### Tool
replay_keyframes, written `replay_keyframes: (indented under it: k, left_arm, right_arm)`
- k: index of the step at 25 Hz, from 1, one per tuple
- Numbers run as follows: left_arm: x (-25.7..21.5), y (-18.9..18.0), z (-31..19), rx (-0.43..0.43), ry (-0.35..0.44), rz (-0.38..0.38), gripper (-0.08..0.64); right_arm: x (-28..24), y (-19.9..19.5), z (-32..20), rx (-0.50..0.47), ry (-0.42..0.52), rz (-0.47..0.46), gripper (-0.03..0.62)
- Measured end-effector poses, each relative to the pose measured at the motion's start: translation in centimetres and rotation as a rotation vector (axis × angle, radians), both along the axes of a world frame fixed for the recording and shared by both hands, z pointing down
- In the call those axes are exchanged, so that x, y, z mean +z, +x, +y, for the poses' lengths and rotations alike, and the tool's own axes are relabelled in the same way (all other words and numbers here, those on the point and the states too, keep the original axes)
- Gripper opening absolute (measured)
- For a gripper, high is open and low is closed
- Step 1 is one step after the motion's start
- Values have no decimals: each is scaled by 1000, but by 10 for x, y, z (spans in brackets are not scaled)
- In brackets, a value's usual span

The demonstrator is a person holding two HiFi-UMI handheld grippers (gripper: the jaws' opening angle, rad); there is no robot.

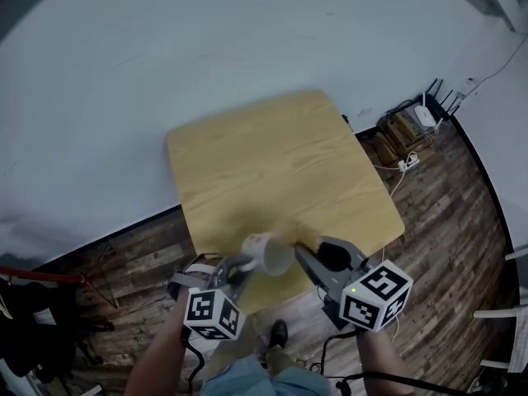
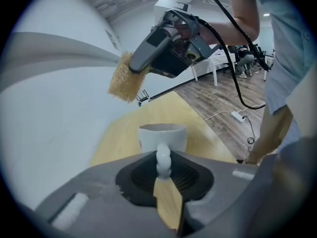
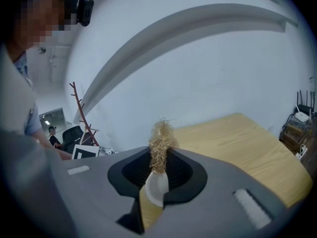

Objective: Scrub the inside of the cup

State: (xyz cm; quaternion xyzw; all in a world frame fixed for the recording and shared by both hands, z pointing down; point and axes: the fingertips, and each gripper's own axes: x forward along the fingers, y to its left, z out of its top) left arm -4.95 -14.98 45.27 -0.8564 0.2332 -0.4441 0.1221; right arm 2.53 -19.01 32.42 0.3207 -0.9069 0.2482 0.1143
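The left gripper was clamped on the handle of the white cup and held it over the near end of the wooden table. The right gripper was closed on a straw-coloured scrubber, which hung above the cup, clear of its rim.

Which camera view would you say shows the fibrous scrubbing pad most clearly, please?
The left gripper view: the scrubbing pad appears broadside, clamped in the right gripper, outside the cup. The right gripper view shows it only edge-on between its jaws. The head view does not show it clearly.
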Motion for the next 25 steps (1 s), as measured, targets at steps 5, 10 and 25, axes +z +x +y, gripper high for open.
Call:
replay_keyframes:
  k: [5,10,25]
  left_arm:
    - [6,-12,-2,-132,-72,142,78]
    - [8,-21,-2,-216,-98,268,78]
    - [46,-44,10,-391,-149,502,80]
  right_arm:
    - [-5,3,4,-4,20,6,69]
    - [-1,3,11,-6,17,16,69]
    - [17,0,34,-4,7,65,71]
